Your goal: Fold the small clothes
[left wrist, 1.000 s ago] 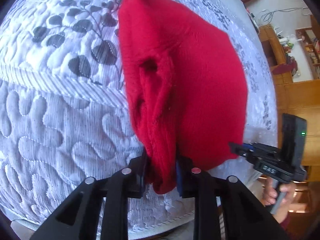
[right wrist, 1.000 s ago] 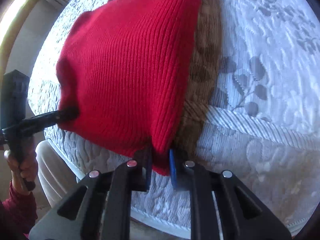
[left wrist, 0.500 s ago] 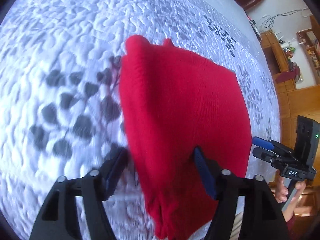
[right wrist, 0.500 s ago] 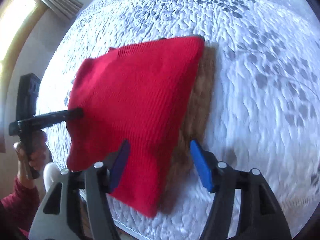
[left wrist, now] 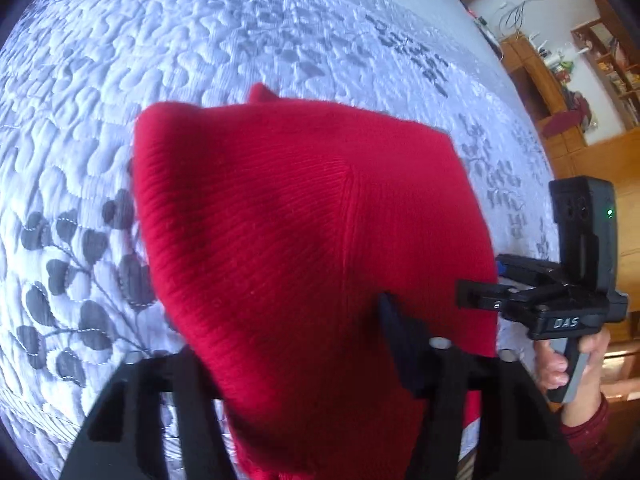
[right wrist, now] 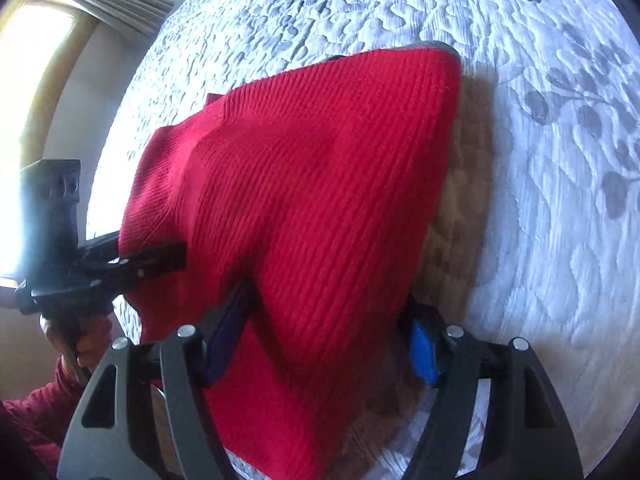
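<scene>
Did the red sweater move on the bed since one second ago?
Yes. The red sweater moved from hanging over the edge of the quilted bedspread up onto its top.

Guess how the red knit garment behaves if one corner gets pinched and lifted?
Probably floppy: the red knit garment drapes over the bed quilt with soft folds. Likely stretchy, given its ribbed weave. Probably not slippery, since the knit looks fuzzy, though thick layers may bunch between the open fingers of the right hand-held gripper.
</scene>
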A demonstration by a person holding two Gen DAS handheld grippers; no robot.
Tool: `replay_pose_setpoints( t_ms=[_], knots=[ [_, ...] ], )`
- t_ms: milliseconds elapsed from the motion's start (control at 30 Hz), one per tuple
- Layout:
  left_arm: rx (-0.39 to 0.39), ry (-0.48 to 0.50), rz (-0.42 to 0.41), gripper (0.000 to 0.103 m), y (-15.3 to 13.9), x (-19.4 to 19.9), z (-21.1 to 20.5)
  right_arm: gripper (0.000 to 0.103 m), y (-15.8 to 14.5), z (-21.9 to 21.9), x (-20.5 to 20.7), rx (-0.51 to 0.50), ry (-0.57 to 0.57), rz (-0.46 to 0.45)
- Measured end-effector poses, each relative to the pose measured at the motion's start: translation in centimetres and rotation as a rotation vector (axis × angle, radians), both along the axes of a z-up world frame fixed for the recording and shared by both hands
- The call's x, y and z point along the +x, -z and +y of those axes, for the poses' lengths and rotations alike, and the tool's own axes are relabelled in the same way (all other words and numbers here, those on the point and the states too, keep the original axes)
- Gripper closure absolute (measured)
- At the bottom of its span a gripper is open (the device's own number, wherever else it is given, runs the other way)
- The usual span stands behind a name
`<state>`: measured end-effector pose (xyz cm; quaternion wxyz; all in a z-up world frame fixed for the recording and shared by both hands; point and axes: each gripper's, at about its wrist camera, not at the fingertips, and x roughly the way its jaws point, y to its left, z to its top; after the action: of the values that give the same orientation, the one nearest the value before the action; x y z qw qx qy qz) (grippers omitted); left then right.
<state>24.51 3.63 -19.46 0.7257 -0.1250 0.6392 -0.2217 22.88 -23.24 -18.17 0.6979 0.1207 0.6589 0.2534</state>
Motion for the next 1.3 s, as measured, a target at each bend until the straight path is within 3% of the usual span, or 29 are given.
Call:
replay_pose_setpoints(
  t_ms=[100, 267, 467, 800, 933, 1100, 1300],
  knots=[
    [-0.007, -0.005, -0.022, 0.060, -0.4, -0.2, 0.2, 0.056, -0.5, -0.2, -0.1, 0.009, -0.003, -0.024],
    [0.013, -0.006, -0.086, 0.068, -2.2, -1.0, -0.4, 0.070, -1.7, -0.9, -0.8, 0.024, 0.020, -0.056],
    [0.000, 0.031, -0.142, 0.069, -4.6, -1.9, -2.7, 0.073, -4.3, -2.7, -2.2, 0.093, 0.032, -0.083],
    [-0.093, 0.114, -0.167, 0.069, -8.3, -3.3, -9.8, 0.073, -10.2, -10.5, -4.9, 0.049, 0.076, -0.168],
    [-0.135, 0.128, -0.144, 0.069, -9.0, -2.2, -13.8, 0.073, -11.7, -14.4, -3.8, 0.021, 0.107, -0.180],
    [-0.150, 0.129, -0.102, 0.069, -8.1, 0.7, -18.8, 0.073, -11.1, -19.8, -0.5, -0.006, 0.131, -0.153],
    [-0.111, 0.108, -0.028, 0.068, -3.6, 3.2, -23.3, 0.074, -6.2, -23.8, 2.8, -0.077, 0.155, -0.099]
  ],
)
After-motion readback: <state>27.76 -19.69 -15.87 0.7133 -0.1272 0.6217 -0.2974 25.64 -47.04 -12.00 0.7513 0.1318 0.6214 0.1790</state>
